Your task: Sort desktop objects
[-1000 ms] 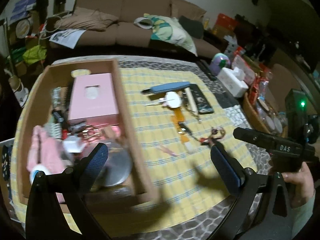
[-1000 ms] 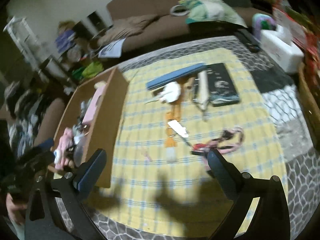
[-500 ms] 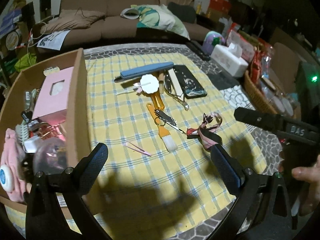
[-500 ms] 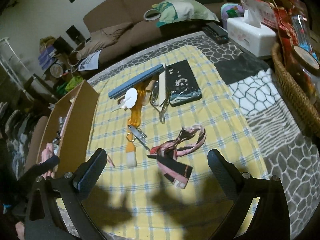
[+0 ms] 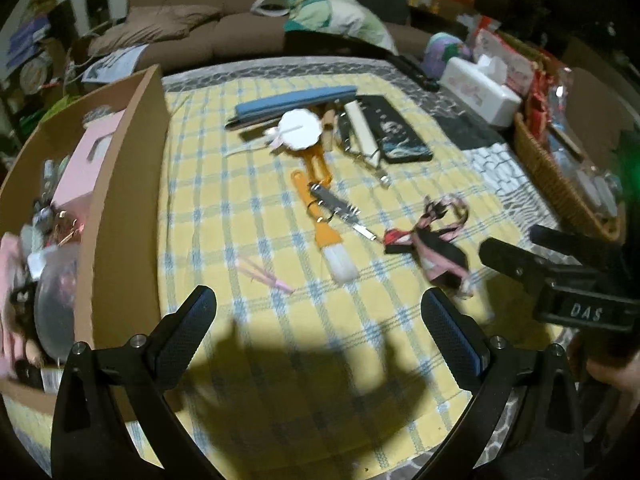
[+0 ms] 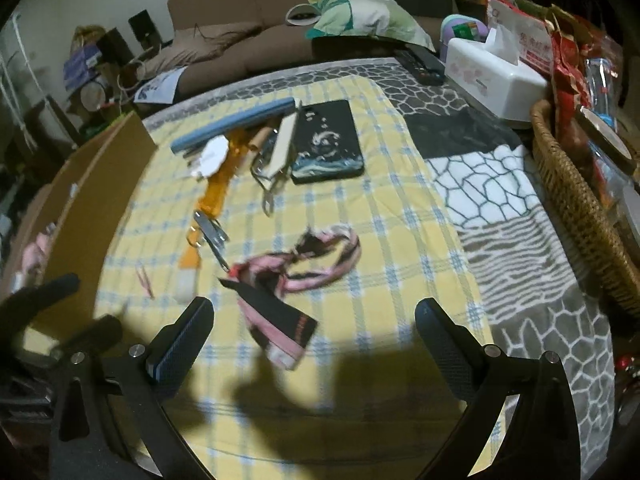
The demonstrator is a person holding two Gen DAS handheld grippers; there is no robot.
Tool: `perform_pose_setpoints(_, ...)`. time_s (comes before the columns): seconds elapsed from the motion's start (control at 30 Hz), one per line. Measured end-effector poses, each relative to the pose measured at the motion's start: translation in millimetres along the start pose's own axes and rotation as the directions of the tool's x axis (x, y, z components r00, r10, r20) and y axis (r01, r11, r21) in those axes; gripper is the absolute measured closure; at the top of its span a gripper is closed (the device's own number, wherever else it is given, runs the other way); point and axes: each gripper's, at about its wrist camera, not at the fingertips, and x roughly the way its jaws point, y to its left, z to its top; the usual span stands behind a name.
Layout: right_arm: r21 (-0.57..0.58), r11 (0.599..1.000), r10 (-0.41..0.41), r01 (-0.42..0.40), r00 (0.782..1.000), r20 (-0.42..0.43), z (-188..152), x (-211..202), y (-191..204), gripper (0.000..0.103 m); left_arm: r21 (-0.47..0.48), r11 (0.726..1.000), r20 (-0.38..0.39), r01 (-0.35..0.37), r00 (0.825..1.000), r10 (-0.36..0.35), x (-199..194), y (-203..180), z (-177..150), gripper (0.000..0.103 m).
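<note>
Loose items lie on a yellow checked cloth [image 5: 224,216]: a pink and black ribbon [image 5: 436,246] [image 6: 296,272], an orange brush [image 5: 330,240], a metal clipper [image 5: 340,208], pink tweezers [image 5: 266,276], a blue case [image 5: 296,102], a white disc [image 5: 300,130] and a black patterned case [image 6: 326,142]. A cardboard box [image 5: 120,184] full of sorted things stands at the left. My left gripper [image 5: 318,330] is open and empty above the cloth's near part. My right gripper [image 6: 312,334] is open and empty, just short of the ribbon.
A wicker basket [image 6: 576,208] of packets stands at the right edge. A white tissue box [image 6: 496,76] and a remote [image 6: 420,64] sit at the back right. A brown sofa [image 5: 240,20] lies behind the table. The right gripper shows in the left wrist view [image 5: 560,272].
Both grippers have swung from the box side toward the table's middle and right. The ribbon now lies closer before the right gripper. Both stay open.
</note>
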Motion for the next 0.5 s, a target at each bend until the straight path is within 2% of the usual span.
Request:
perform_pose_setpoints(0.07,-0.013,1.000,-0.002,0.002,1.000,-0.004,-8.9,4.5,-0.7,0.000,0.009,0.999,0.016,-0.046,0.999,0.046,-1.3,-6.0,-7.4,0.000)
perform_pose_setpoints(0.13,-0.032,0.999,-0.013,0.013,1.000,-0.010,-15.0,8.3,-0.4,0.000,0.004,0.998,0.030,-0.060,0.998,0.060,-3.8,-10.5,-14.0,0.000)
perform_pose_setpoints(0.23,-0.046,0.999,-0.023,0.022,1.000,-0.014,-19.6,10.5,-1.7,0.000,-0.038,0.999,0.026,-0.023,0.999,0.024,-4.5,-10.4,-18.9,0.000)
perform_pose_setpoints(0.37,-0.022,1.000,-0.013,0.013,1.000,0.004,-15.1,3.9,-6.5,0.000,-0.081,0.996,0.074,0.022,0.997,-0.016,-12.4,-4.2,-18.1,0.000)
perform_pose_setpoints(0.5,0.031,1.000,0.001,-0.002,0.999,0.043,-4.3,-5.9,-17.4,0.000,-0.068,0.998,0.101,-0.006,0.995,0.012,-13.0,-7.0,-8.7,0.000)
